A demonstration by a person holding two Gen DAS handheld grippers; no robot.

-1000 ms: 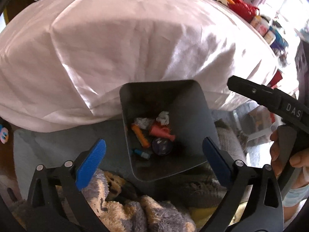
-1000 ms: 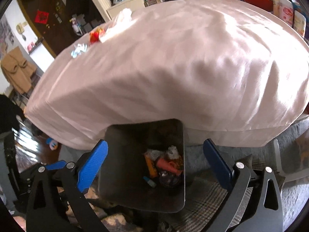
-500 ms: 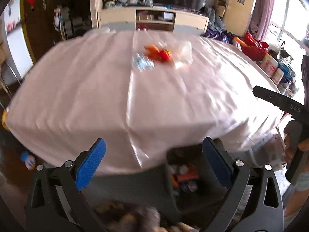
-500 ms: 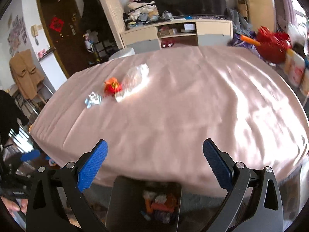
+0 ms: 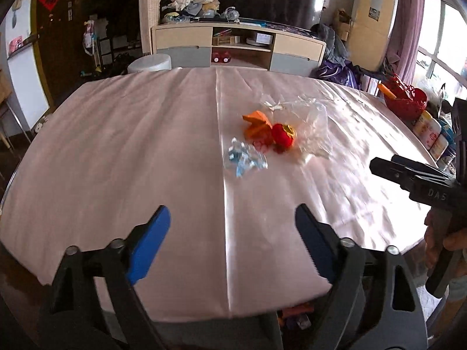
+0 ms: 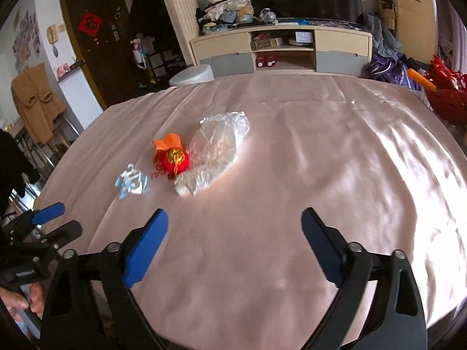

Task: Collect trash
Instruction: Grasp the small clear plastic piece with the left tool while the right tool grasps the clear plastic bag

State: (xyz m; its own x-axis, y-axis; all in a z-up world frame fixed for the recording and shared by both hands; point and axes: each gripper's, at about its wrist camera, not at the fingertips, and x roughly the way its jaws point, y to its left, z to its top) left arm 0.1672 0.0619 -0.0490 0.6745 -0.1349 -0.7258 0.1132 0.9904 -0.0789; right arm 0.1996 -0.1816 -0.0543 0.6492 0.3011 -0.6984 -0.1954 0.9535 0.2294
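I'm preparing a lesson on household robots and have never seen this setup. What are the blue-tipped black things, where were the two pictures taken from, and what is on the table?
There is no robot arm: a person holds a two-finger gripper in each hand. Each picture comes from a camera on one gripper, looking along its fingers. The left gripper and the right gripper are both open and hold nothing. On the pink tablecloth lie a clear plastic bag, a red ornament, an orange scrap and a blue-white wrapper.

Crumpled clear plastic bag (image 6: pixel 217 151), red ornament (image 6: pixel 175 161) touching it, blue wrapper (image 6: pixel 131 181) nearby (all mid-table)
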